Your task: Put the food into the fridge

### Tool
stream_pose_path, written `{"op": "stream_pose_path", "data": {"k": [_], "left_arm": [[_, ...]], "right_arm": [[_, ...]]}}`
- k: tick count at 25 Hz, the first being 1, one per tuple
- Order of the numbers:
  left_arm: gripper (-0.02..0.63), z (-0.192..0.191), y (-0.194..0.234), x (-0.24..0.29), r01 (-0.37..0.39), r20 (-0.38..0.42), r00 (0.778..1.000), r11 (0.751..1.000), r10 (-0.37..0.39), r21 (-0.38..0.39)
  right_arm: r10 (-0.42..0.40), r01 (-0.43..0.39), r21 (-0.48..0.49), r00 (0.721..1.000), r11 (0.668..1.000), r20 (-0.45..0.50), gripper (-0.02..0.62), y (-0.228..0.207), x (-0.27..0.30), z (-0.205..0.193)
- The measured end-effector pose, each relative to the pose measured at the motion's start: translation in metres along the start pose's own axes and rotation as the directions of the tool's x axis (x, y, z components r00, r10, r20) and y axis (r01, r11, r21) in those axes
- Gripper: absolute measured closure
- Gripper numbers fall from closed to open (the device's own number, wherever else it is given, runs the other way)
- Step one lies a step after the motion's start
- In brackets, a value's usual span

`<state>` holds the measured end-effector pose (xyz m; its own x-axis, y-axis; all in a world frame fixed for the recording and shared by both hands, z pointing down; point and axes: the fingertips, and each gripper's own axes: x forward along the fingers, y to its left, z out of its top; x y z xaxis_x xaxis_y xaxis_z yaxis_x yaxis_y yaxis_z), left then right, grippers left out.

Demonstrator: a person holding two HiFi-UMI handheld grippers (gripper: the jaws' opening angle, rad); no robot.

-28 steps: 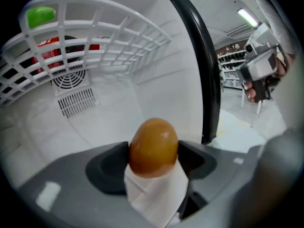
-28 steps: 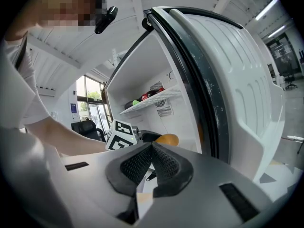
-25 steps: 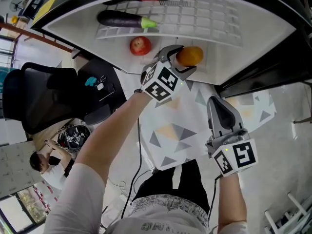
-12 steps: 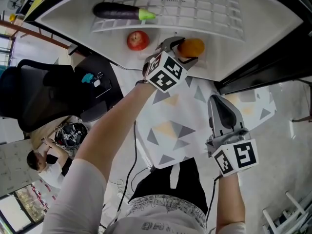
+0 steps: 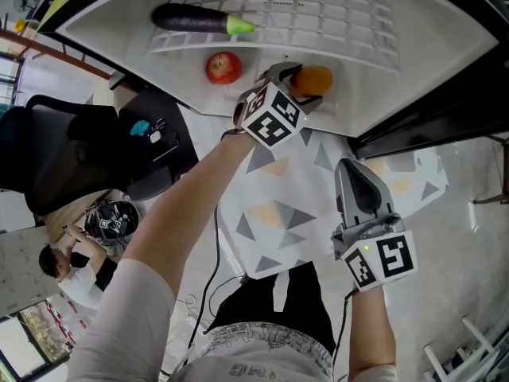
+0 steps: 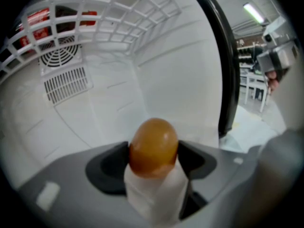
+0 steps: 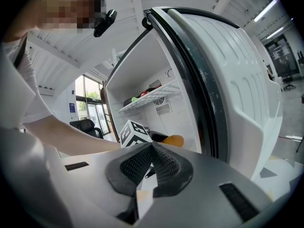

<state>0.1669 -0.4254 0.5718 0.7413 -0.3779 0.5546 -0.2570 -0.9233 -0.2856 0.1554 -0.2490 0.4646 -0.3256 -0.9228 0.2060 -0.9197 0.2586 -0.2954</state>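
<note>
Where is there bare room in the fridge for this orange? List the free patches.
Free: the white fridge floor right of the round orange held in the left gripper, and the right half of the white wire shelf. Crowded: the left, with the red apple below and the dark purple eggplant above.

Blk office chair (image 5: 60, 161) at left; patterned mat (image 5: 274, 213) on floor; person (image 5: 57, 263) bottom-left.

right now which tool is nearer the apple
Left. The left tool, shut on the orange, is inside the fridge beside the apple; the right tool, shut and empty, is outside the fridge, farther off.
</note>
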Motion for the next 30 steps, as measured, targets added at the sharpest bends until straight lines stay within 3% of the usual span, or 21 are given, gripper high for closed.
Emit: {"op": "stream_pose_path", "data": {"k": [30], "left_arm": [[0.236,0.011,-0.008,-0.005,-0.009,0.001,1.000,0.999,0.009,0.041]], "right_arm": [[-0.031,0.031,-0.012,1.000,0.999,0.004,0.594,0.009,-0.010,0.004]]}}
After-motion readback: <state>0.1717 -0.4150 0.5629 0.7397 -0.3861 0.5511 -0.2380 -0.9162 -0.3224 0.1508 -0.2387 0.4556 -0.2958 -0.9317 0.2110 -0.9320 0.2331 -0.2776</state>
